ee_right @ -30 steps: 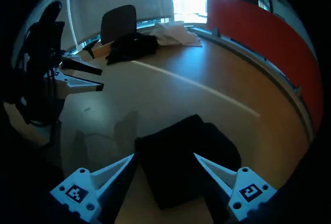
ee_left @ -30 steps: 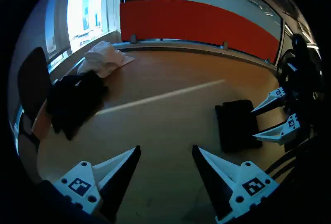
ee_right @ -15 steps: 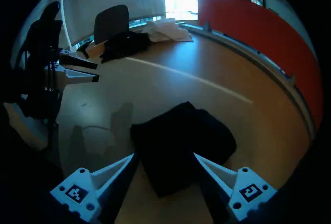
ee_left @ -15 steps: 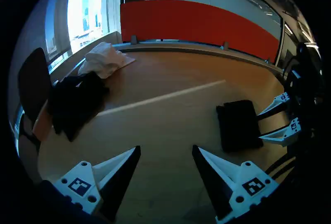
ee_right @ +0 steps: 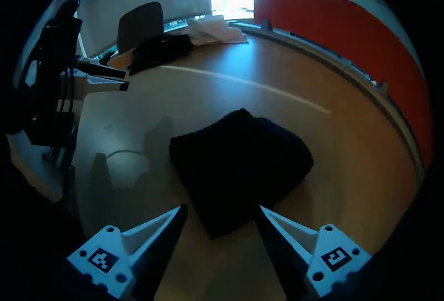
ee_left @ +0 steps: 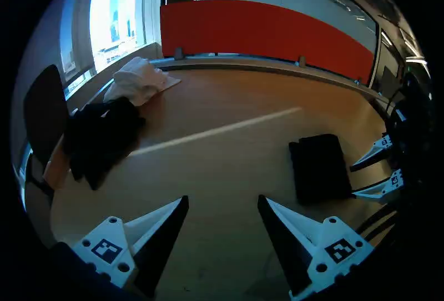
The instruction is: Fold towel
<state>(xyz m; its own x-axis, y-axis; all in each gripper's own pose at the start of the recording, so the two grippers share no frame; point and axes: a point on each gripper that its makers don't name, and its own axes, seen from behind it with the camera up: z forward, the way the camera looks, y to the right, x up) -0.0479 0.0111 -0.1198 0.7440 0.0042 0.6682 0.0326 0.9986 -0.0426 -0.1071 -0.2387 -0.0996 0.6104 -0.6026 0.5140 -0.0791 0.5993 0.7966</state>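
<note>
The right gripper [ee_right: 221,207] hung spread and empty, the black towel [ee_right: 238,162], apparently folded, flat on the table [ee_right: 344,151] just beyond its tips at 12 o'clock, while the left gripper [ee_left: 222,196], likewise spread, had it at 2 o'clock.

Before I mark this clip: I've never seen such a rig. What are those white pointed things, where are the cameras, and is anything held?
No robot here: a person holds a two-finger claw in each hand; the white points are its fingers. A camera rides on each claw, one picture apiece. The left claw and right claw are open, holding nothing. On the wooden table a folded dark towel lies ahead of the right claw; farther off are a dark cloth heap and a white cloth.
</note>
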